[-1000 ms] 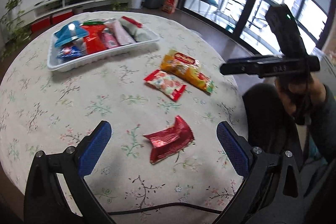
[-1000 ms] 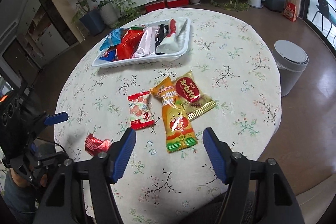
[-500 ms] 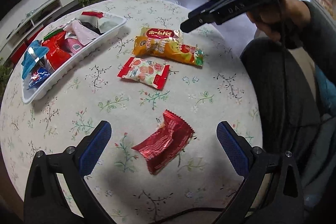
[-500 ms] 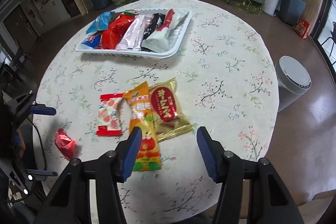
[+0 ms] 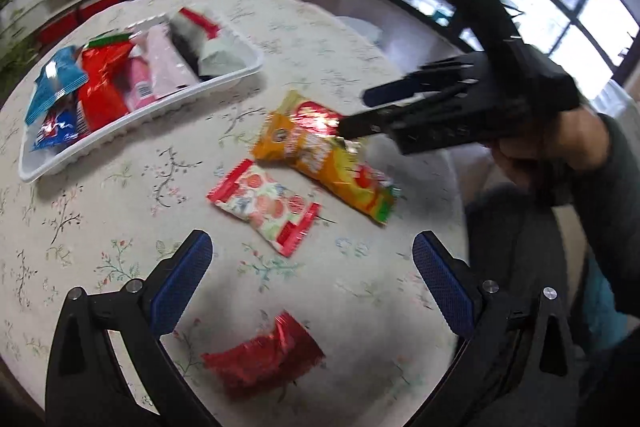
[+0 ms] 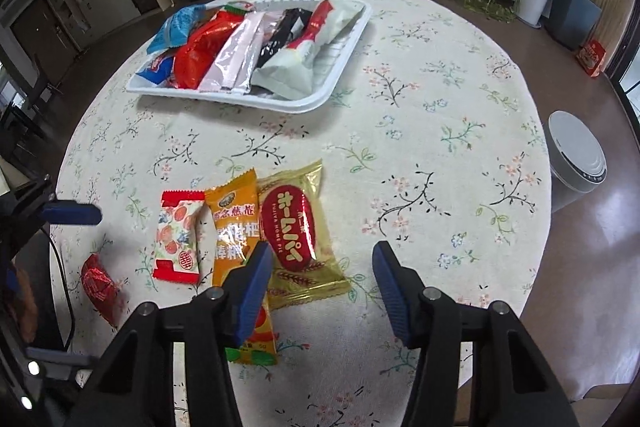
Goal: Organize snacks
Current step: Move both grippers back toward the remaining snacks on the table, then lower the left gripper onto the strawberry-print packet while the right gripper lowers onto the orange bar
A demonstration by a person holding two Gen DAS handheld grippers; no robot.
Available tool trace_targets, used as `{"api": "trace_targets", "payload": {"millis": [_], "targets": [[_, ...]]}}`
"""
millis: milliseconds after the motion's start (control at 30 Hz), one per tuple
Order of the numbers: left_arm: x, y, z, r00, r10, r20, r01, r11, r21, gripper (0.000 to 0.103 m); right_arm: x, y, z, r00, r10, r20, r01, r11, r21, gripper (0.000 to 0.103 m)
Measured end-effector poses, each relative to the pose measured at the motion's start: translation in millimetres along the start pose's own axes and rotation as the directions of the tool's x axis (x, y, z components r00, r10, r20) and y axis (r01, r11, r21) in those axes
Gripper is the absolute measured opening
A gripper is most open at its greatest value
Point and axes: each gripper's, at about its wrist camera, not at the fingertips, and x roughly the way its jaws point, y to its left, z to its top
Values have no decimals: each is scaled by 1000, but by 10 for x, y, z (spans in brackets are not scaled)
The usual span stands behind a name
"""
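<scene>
Loose on the flowered tablecloth lie a red foil pack [image 5: 264, 359], a red-and-white candy pack [image 5: 266, 205], an orange pack [image 5: 328, 167] and a gold pack with a red oval [image 6: 296, 227]. My left gripper [image 5: 312, 243] is wide open above the cloth, between the candy pack and the foil pack, touching neither. My right gripper [image 6: 323, 255] hovers over the near end of the gold pack, its jaws closing. The pack lies below and between the pads, which do not press on it. The left finger overlaps the orange pack [image 6: 234, 223]. A white tray [image 6: 320, 99] at the back holds several snack packs.
A person's hand [image 5: 540, 155] grips the right gripper [image 5: 356, 111] at the table's right edge. A white round bin [image 6: 576, 163] stands on the floor beside the table. Bare cloth lies right of the gold pack and in front of the tray.
The left gripper has travelled from over the red foil pack toward the candy pack. The right gripper has come down closer to the gold pack and its jaws have narrowed.
</scene>
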Motion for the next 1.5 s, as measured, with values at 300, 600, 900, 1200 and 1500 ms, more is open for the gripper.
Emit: {"api": "trace_targets", "payload": {"millis": [300, 600, 900, 1200, 1500], "targets": [[207, 252, 205, 998, 69, 9, -66, 983, -170, 101, -192, 139, -24, 998, 2, 66, 0, 999, -37, 56], [598, 244, 328, 984, 167, -67, -175, 975, -134, 68, -205, 330, -153, 999, 6, 39, -2, 995, -100, 47], [572, 335, 272, 985, 164, -51, -170, 976, -136, 37, -161, 515, -152, 999, 21, 26, -17, 990, -137, 46], [470, 500, 234, 990, 130, -58, -137, 978, -160, 39, -37, 627, -173, 999, 32, -7, -33, 988, -151, 45], [463, 622, 283, 986, 151, -68, -162, 966, -201, 67, 7, 678, -170, 999, 33, -21, -36, 986, -165, 45]]}}
